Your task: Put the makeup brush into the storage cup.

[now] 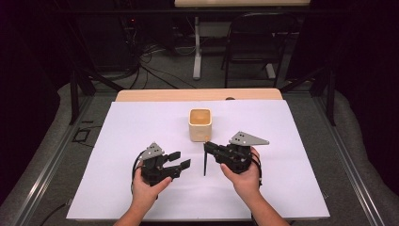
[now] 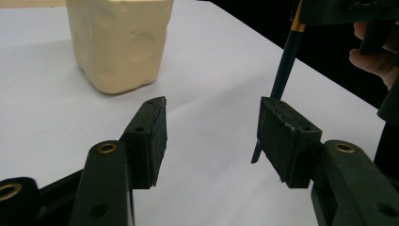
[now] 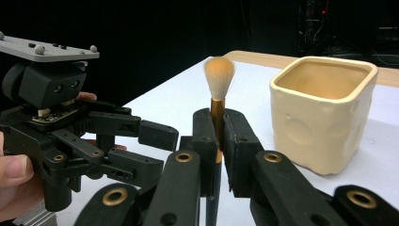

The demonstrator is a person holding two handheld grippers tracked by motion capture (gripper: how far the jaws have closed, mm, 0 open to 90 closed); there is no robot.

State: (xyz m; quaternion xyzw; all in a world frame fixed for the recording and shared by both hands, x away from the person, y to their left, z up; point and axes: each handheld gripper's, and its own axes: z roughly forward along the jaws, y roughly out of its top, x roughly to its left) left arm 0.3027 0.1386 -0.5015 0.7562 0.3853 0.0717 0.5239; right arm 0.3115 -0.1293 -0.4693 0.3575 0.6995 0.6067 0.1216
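**Desk:** What did your right hand have at the white-covered table [image 1: 141, 188]?

**Caption writer:** Your right gripper [image 3: 217, 141] had its two black jaws pressed tight on the gold metal collar of a slim dark-handled brush with a soft peach-and-white bristle tuft [image 3: 219, 75]. You held the brush upright, bristles up, with the dark handle running down toward the white sheet. In the high view the handle [image 1: 205, 162] hung just left of the right gripper [image 1: 209, 147], its lower tip at or close to the sheet; whether it touched cannot be told.

**Desk:** And your left?

**Caption writer:** Your left gripper [image 1: 181, 159] was held above the sheet, jaws spread wide and gripping nothing. In the left gripper view the brush handle [image 2: 282, 80] stood beyond the jaw at the right of that view, apart from it, while your right hand [image 2: 376, 56] showed at the upper right edge.

**Desk:** Where was the pot?

**Caption writer:** The square cream ceramic pot with dimpled sides [image 1: 200, 125] stood upright on the sheet, near the middle and toward the far edge, just beyond the right gripper and apart from both. Its mouth was open; the right gripper view showed its inside walls [image 3: 324, 77] but not the bottom.

**Desk:** Anything behind?

**Caption writer:** A dark folding chair [image 1: 256, 42] stood beyond the table.
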